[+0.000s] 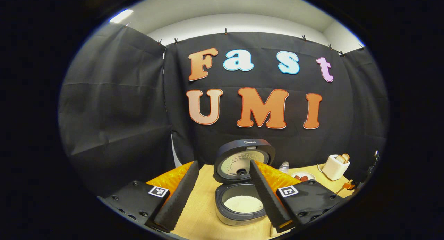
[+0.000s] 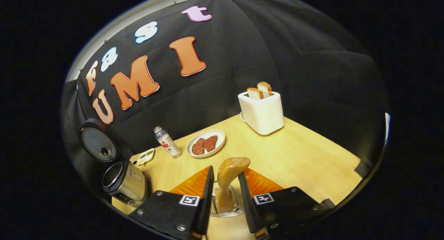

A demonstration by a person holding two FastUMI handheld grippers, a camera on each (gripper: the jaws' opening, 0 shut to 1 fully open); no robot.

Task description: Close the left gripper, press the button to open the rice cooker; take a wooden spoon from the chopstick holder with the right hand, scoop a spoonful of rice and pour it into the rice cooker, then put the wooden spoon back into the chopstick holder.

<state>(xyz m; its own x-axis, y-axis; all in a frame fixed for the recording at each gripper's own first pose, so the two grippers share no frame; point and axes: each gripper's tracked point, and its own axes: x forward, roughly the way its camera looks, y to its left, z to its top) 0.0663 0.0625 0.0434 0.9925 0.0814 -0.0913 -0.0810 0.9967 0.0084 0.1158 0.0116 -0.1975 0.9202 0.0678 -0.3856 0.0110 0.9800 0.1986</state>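
Fingers of the right gripper point(image 2: 224, 191): set either side of the wooden spoon point(image 2: 229, 174), close to its handle; whether both press on it I cannot tell. Spoon stands bowl-up in the clear chopstick holder point(image 2: 225, 207), which sits on the table point(image 2: 305, 156) just beneath the fingers.

Fingers of the left gripper point(image 1: 222, 195): spread apart, holding nothing, poised above the rice cooker point(image 1: 239, 207).

Rice cooker: lid point(image 1: 242, 160) raised, a pale layer of rice point(image 1: 242, 203) showing in the pot. In the right gripper view it lies well to the left of the holder.

Other items, placed from the holder: plate point(image 2: 206, 143) with two dark pieces beyond it, bottle point(image 2: 167, 142) beyond and to the left, toaster point(image 2: 262, 111) far beyond and to the right.

Hazards, as judged:
- Spoon likely being returned or lifted; a one-sided grip may let it tilt and catch the holder's rim.
- Light clear holder may tip or drag along if the spoon is drawn at an angle.
- Fingers opening too high may drop the spoon askew or out of the holder.
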